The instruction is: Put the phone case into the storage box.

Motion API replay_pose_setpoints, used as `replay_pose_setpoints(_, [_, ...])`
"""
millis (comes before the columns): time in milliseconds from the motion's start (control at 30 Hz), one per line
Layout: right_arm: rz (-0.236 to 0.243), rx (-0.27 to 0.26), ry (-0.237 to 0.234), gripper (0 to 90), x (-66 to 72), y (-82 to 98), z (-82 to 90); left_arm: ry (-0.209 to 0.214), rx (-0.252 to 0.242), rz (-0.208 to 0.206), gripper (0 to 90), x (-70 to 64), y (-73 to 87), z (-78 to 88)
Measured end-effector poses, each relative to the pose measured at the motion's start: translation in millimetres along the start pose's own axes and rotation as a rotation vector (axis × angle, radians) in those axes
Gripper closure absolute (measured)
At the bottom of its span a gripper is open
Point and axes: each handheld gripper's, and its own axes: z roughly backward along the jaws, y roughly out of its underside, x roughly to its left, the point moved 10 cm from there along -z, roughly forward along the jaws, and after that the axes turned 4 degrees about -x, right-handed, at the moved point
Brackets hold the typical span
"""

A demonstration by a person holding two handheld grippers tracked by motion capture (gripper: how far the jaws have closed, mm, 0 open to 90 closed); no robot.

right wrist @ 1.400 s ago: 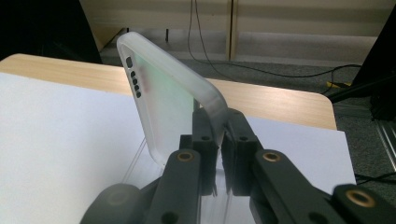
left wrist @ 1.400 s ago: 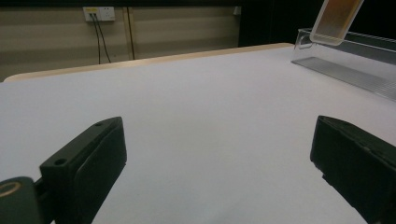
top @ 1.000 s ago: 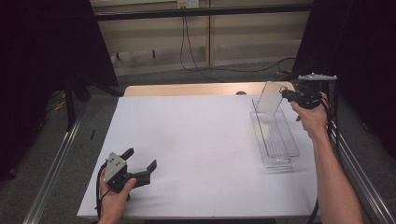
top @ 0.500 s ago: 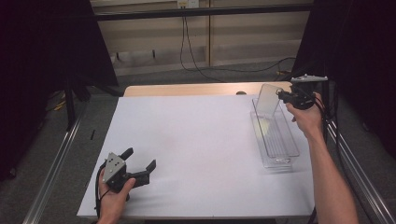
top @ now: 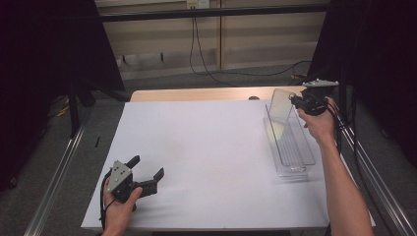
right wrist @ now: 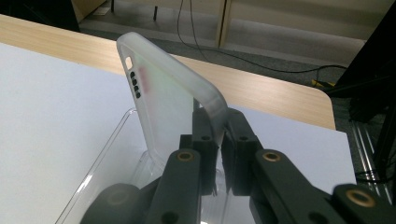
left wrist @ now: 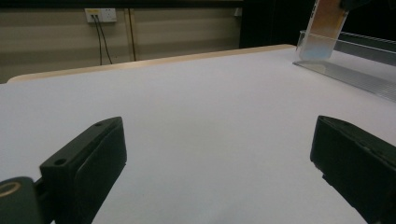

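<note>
In the high view, a white sheet (top: 211, 157) covers most of a wooden table (top: 196, 94). At the lower left of the frame, near the sheet's front edge, a hand holds the left gripper (top: 147, 178) low over the sheet, its jaws spread wide around nothing. The middle of the sheet is bare, open room. At the right of the frame a long clear plastic tray (top: 290, 147) lies close to the sheet's right edge. At the upper right, the right gripper (top: 295, 101) is held above the tray's far end, pinching a frosted translucent phone case (top: 280, 105) that stands upright there.

The left gripper view looks flat across the sheet between its two black jaws; the case (left wrist: 327, 23) and tray (left wrist: 355, 77) sit at the upper right.

The right gripper view adds close detail: the jaws are narrow, clamped on the case's (right wrist: 168, 98) side edge, and small dark cutouts mark its upper corner. The tray's (right wrist: 100, 161) clear rim curves below.
</note>
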Motion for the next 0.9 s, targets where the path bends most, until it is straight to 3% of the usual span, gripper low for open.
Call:
replay_pose_setpoints(400, [-0.015, 0.005, -0.001, 84.4, -3.9, 1.9, -5.4, 0.002, -0.001, 0.001, 3.7, -0.9, 0.0, -1.2])
replay_pose_setpoints(900, [-0.016, 0.017, -0.044, 84.4, -4.9, 0.3, -8.5, 0.007, -0.002, 0.0, 3.7, -2.3, 0.1, -1.6])
